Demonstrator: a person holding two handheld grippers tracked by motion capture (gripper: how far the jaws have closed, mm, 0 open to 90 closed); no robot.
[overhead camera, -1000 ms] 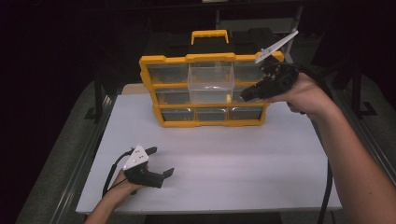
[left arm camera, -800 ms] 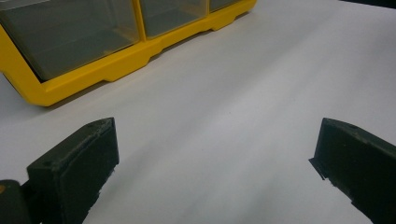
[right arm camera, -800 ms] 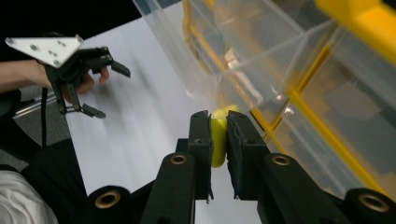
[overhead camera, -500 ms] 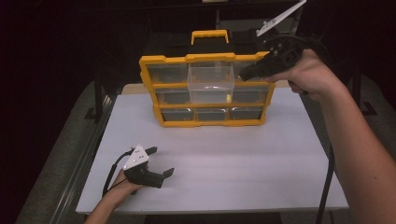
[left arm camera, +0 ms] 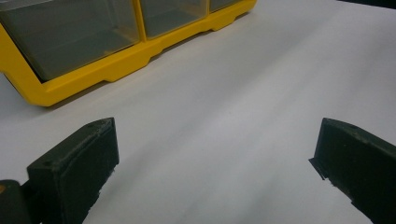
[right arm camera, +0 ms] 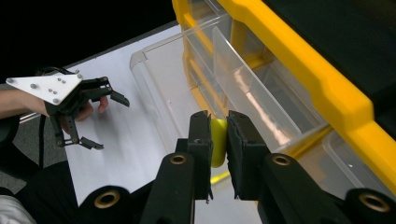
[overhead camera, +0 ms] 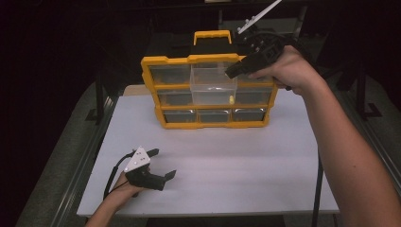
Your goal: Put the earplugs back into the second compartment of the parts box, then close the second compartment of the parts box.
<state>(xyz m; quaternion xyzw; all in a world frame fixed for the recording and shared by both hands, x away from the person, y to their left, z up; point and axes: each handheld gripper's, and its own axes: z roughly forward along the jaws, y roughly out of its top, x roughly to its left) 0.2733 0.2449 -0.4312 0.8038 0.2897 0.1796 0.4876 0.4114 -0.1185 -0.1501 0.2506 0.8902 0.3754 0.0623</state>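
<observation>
Here, taking the yellow organiser (overhead camera: 210, 92) as landmark and going left to right: well in front of it and to its left, the left gripper (overhead camera: 161, 171) rests on the white bench (overhead camera: 236, 161) in the high view, jaws spread wide with nothing between them; at the organiser's centre a clear drawer (overhead camera: 213, 85) stands pulled out; at its upper right the right gripper (right arm camera: 218, 144) has its jaws clamped on a small yellow piece (right arm camera: 217, 140), just above the drawer's front edge. To do this well, I judge, keep the grip firm; carry the piece clear over the rim; lower it well inside the drawer before letting go; avoid nudging the thin clear wall.
</observation>
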